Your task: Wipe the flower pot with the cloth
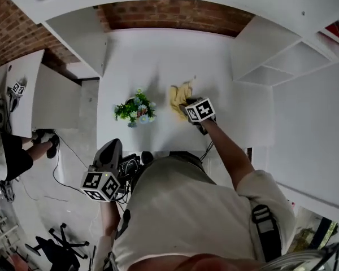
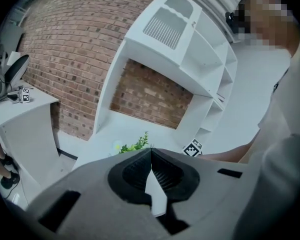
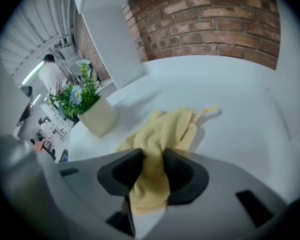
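Observation:
A small cream flower pot (image 3: 97,116) with green leaves and pale flowers (image 1: 134,112) stands on the white table (image 1: 158,55), left of a crumpled yellow cloth (image 1: 179,96). My right gripper (image 1: 185,108) reaches down onto the cloth's near edge. In the right gripper view its pads pinch a fold of the cloth (image 3: 165,131) between them, and the pot sits a short way to the left. My left gripper (image 1: 114,144) hangs off the table's near left corner, shut with nothing in it. The plant's leaves (image 2: 135,145) peek above the left gripper (image 2: 151,166) in its own view.
White shelf units (image 1: 271,55) flank the table on both sides against a brick wall (image 1: 175,13). A lower white desk (image 1: 28,89) stands to the left, with a person's legs (image 1: 22,154) beside it. Cables and an office chair base (image 1: 59,244) lie on the floor.

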A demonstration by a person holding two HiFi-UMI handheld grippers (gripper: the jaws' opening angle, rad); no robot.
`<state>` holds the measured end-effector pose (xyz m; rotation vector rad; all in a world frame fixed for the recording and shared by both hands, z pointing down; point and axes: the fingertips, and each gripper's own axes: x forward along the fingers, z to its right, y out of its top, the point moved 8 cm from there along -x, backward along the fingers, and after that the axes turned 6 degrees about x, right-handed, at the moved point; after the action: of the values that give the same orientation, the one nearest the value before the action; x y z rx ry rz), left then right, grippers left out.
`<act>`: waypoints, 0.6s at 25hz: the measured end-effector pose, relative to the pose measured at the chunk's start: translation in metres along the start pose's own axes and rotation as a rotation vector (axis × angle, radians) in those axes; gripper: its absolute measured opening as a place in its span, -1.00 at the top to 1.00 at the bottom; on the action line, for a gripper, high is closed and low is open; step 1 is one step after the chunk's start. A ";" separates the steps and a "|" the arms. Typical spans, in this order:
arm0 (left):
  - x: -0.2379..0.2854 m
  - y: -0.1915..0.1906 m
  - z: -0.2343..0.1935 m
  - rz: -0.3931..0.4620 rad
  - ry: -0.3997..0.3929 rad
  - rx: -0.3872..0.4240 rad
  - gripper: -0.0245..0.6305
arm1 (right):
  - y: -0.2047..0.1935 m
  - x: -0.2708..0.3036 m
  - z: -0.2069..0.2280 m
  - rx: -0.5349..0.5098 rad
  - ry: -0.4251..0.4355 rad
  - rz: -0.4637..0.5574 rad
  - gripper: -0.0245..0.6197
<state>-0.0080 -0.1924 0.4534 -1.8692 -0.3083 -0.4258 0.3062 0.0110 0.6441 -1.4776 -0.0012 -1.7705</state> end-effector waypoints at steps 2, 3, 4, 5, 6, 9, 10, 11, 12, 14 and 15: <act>0.011 0.007 0.008 -0.010 -0.006 0.038 0.86 | 0.000 0.001 0.008 0.029 0.035 -0.020 0.60; 0.016 0.011 0.012 -0.012 -0.003 0.060 0.86 | 0.002 0.001 0.011 0.041 0.051 -0.028 0.63; 0.020 0.015 0.015 -0.011 -0.001 0.080 0.86 | 0.005 0.000 0.015 0.054 0.062 -0.032 0.66; 0.023 0.018 0.017 -0.010 -0.002 0.096 0.86 | 0.007 -0.002 0.019 0.072 0.069 -0.031 0.67; 0.025 0.020 0.016 -0.008 -0.004 0.108 0.86 | 0.007 -0.006 0.022 0.095 0.071 -0.024 0.68; 0.020 0.017 -0.001 -0.005 -0.007 0.113 0.86 | 0.000 -0.013 0.016 0.192 0.082 0.018 0.68; 0.016 0.012 -0.007 -0.009 0.001 0.105 0.86 | -0.004 -0.015 0.012 0.226 0.097 0.035 0.68; 0.013 0.007 -0.013 -0.015 0.012 0.096 0.86 | -0.006 -0.018 0.007 0.259 0.120 0.054 0.68; 0.010 0.002 -0.018 -0.022 0.024 0.089 0.86 | -0.006 -0.022 0.001 0.291 0.150 0.077 0.68; 0.009 -0.003 -0.026 -0.036 0.044 0.087 0.86 | 0.004 -0.030 -0.010 0.346 0.221 0.135 0.68; 0.011 -0.005 -0.028 -0.044 0.050 0.091 0.86 | 0.013 -0.034 -0.016 0.366 0.259 0.166 0.68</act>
<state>-0.0043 -0.2178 0.4704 -1.7629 -0.3299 -0.4801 0.2998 0.0141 0.6054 -0.9569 -0.0644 -1.7063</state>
